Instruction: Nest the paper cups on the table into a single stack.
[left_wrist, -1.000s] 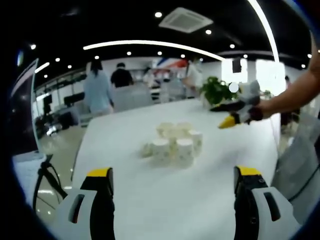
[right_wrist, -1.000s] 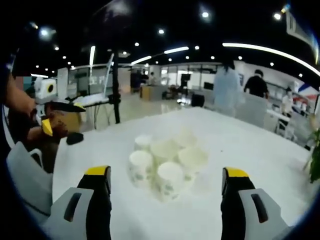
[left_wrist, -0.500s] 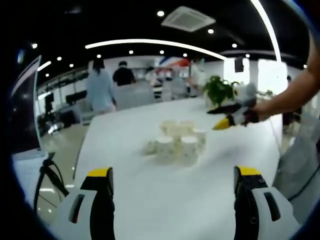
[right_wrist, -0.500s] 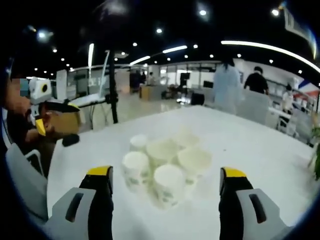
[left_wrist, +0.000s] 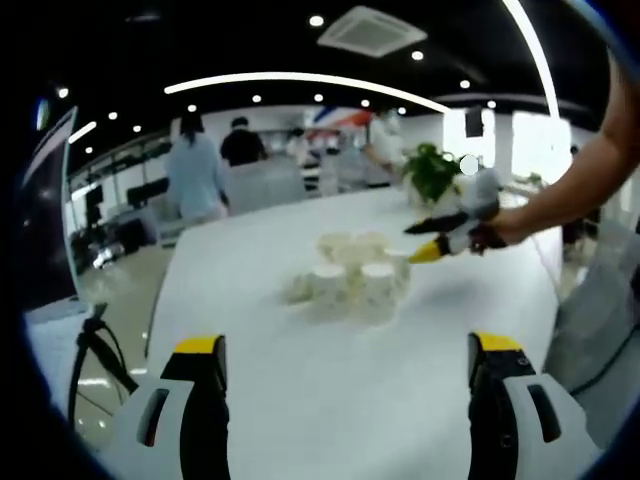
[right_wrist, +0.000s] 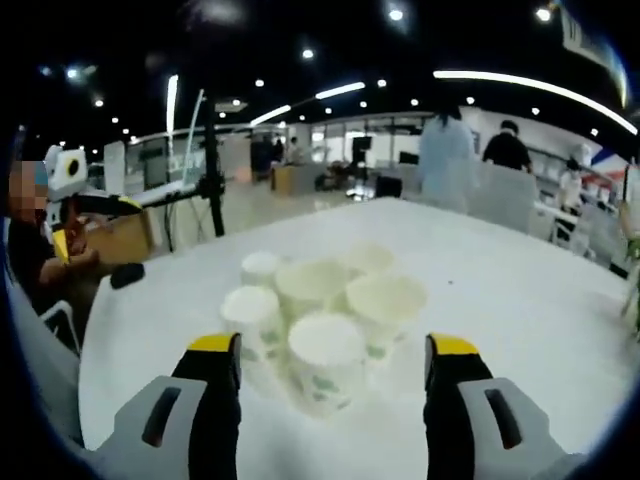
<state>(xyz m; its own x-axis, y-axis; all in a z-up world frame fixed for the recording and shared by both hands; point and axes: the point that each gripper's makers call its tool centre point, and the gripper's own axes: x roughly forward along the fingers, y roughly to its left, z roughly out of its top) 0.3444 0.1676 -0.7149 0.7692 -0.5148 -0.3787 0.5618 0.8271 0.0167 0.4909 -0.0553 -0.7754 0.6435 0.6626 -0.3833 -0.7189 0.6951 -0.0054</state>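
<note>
**Paper cups: cluster on table, approach under way, none nested**

Item: paper cups (right_wrist: 320, 315), a tight group of white cups with a faint printed pattern. They stand close together, some touching, near the middle of the white table (right_wrist: 520, 300). Most appear to stand bottom-up; blur prevents a firm count or orientation for each.

Change noted: in the right gripper view the cluster sits larger and lower than half a second ago, now reaching down between the yellow jaw tips. In the left gripper view the right gripper (left_wrist: 432, 240) has advanced from beside the potted plant (left_wrist: 430, 172) to just beside the far edge of the cluster (left_wrist: 350, 280). Judgement: the right side is closing for a first pick; stacking itself is not yet begun.

Right gripper (right_wrist: 335, 348): jaws set wide apart, empty, touching nothing; the nearest cup (right_wrist: 325, 360) lies between and just ahead of the tips.

Left gripper (left_wrist: 345, 348): jaws wide apart, empty, held well back from the cluster over bare tabletop. In the right gripper view it (right_wrist: 85, 215) hangs off the table's far corner.

Surroundings: open office, people standing beyond the table, ceiling lights.
</note>
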